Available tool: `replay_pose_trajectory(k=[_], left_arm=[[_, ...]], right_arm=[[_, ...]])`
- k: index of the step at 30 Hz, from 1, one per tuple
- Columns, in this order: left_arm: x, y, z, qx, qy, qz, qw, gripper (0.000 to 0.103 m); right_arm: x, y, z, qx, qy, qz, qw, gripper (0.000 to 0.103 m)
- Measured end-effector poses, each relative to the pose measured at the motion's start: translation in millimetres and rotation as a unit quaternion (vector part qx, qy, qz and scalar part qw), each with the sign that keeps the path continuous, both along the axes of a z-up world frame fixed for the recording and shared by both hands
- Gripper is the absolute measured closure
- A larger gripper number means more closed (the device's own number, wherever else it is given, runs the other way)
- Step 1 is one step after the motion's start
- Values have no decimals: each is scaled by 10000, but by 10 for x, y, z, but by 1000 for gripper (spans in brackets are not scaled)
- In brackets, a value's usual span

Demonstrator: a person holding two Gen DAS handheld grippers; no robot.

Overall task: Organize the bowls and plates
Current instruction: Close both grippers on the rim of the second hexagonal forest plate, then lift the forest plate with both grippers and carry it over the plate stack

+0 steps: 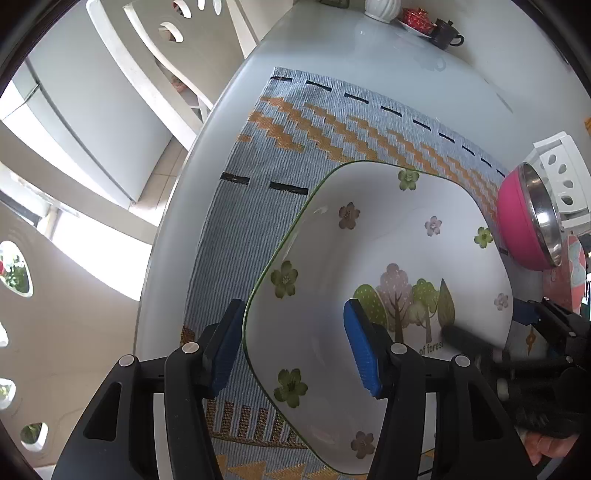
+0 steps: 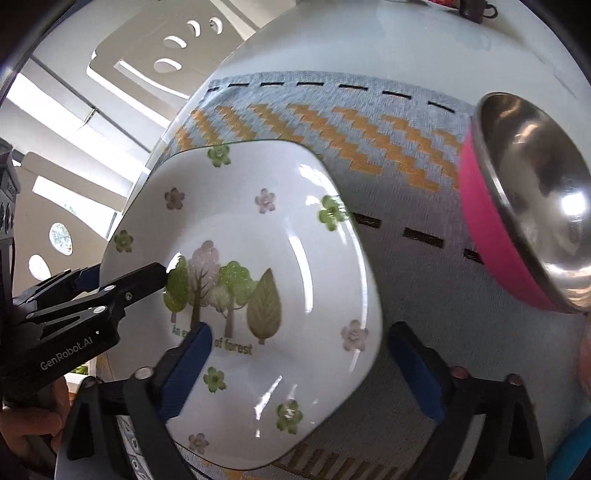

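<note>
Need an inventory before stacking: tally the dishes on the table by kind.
Floral square plate: 1
Pink bowl with steel inside: 1
Dark teapot: 1
Red lidded cup on a saucer: 1
White ribbed vessel: 1
Total: 5

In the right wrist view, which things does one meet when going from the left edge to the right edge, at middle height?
Left gripper → square flowered plate → woven placemat → pink bowl with steel inside.
</note>
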State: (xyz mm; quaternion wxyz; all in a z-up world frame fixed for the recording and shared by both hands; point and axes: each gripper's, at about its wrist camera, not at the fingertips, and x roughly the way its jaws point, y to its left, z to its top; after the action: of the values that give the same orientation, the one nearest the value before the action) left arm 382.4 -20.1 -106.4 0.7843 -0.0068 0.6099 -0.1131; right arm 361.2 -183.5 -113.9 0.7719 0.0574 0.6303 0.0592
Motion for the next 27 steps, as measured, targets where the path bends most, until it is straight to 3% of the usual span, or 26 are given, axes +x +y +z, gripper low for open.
replay_pose_trajectory(k=[1, 2, 10, 14, 17, 22, 27], left_arm=[[-6, 1, -3, -8, 5, 22, 10000, 51], [3, -12, -3, -3, 13, 25, 10000, 52], [-82, 42, 26, -244, 159, 19, 9996, 53], [-99, 52, 53, -306, 186, -38, 9994, 53], [-110, 95, 113, -504, 137, -145, 9985, 54], [-135, 84, 195, -421, 28, -367, 9984, 54], [-188, 84, 169, -593, 191, -409, 9972, 54]], right_arm=[[-15, -27, 31, -80, -54, -8, 10000, 48], [-16, -65, 36, 149, -68, -48, 9999, 58], [-8, -31, 22, 138, 97, -109, 9998, 62], [-24, -95, 16, 360, 141, -150, 9991, 63], [-74, -191, 63, 351, 155, -66, 9992, 65], [-139, -202, 183, 347, 53, 98, 9993, 66], [-202, -209, 303, 353, -29, 311, 9989, 70]])
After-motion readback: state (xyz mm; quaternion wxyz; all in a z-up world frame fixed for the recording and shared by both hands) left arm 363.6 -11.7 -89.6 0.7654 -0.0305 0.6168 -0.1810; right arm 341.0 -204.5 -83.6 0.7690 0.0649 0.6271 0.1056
